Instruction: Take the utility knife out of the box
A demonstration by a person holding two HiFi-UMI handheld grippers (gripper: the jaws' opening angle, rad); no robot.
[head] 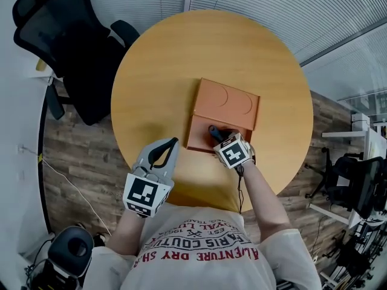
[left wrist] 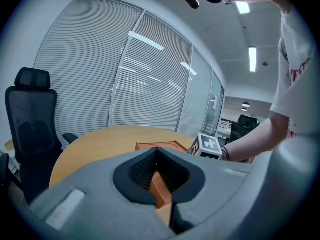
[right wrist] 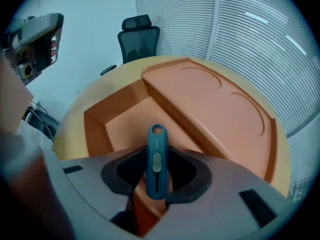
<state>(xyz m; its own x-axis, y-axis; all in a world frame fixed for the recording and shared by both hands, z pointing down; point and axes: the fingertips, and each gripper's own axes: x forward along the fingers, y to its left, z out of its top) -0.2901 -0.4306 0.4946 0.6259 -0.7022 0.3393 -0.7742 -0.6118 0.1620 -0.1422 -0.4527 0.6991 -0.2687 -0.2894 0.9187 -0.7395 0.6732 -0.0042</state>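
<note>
Now | right gripper [right wrist: 157, 153] clamps knife [right wrist: 156, 166] over open box [right wrist: 95, 129] | left gripper [left wrist: 157, 151] jaws together, empty | knife looks light, stiff, slick plastic; pinch handle sides firmly

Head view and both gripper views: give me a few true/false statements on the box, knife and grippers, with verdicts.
1. The utility knife stands between the jaws of the right gripper. True.
2. The box is fully closed. False: its near compartment lies open, right under the right gripper.
3. The left gripper is clamped on the box's edge. False: it hangs clear of the box over the near side of the table, jaws together with nothing between them.
4. The box sits on a round wooden table. True.
</note>
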